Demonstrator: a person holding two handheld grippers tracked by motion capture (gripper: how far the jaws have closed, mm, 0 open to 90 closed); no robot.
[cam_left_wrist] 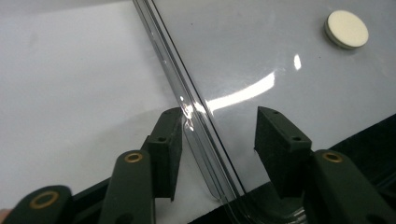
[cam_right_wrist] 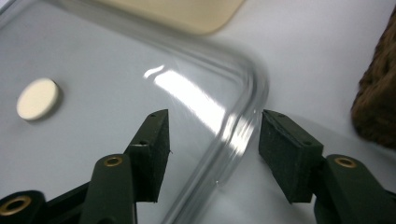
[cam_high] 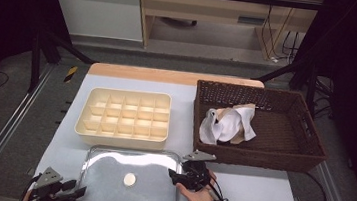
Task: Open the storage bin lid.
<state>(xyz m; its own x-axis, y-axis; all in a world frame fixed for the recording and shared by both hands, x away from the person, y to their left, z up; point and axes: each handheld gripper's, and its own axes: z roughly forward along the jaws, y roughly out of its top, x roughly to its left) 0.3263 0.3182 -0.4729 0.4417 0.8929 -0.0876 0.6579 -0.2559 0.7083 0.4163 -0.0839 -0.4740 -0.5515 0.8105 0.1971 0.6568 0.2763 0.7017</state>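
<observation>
Clear rectangular plastic lid (cam_high: 130, 185) with a small round cream knob (cam_high: 129, 179) lies flat on the white surface (cam_high: 257, 192), just in front of the cream compartmented plastic tray (cam_high: 124, 114). Left claw (cam_left_wrist: 219, 135) straddles the lid's left rim, jaws spread, pads off the plastic. Right claw (cam_right_wrist: 212, 144) straddles the right corner rim likewise (brown wicker basket (cam_high: 307, 144) holding white cloth (cam_high: 226, 125) sits beyond).

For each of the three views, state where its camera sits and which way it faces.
High view: above the table's near side, facing forward and down; a hand and both grippers show, left, right.
Left gripper view: rides that gripper; fingers straddle the clear lid's rim.
Right gripper view: likewise, at a lid corner.
All share the white disc.
</observation>
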